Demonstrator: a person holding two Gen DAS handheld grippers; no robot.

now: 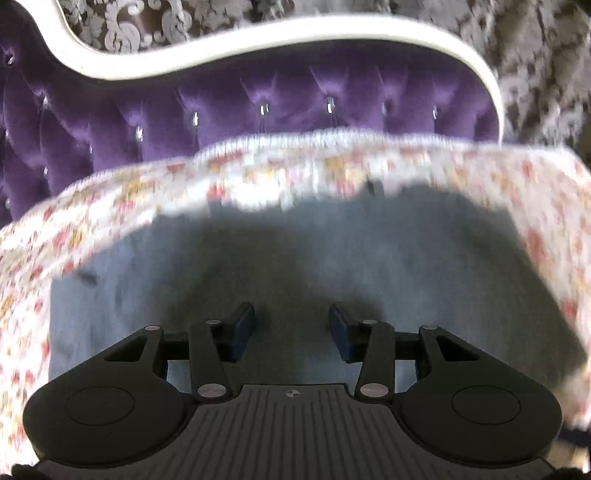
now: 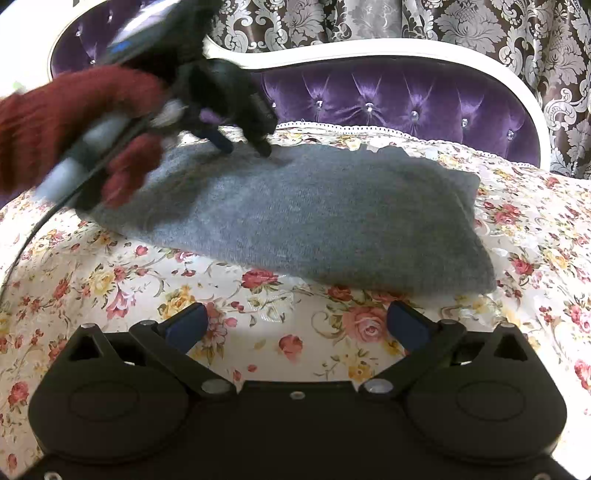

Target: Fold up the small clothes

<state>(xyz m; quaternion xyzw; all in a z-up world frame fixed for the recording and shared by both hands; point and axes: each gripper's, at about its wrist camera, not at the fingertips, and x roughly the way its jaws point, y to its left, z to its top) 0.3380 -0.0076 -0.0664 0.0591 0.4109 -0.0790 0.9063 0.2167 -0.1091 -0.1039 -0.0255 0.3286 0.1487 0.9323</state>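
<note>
While over sweater — left tool half-open, empty

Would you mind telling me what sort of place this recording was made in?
Most likely a bedroom: a purple tufted headboard, a floral bedspread carrying the grey garment, and damask curtains behind.

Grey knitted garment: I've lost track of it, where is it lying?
The grey knitted garment lies mid-frame in the right wrist view, on the floral bedspread before the purple tufted headboard, the left gripper at its far-left end.
</note>
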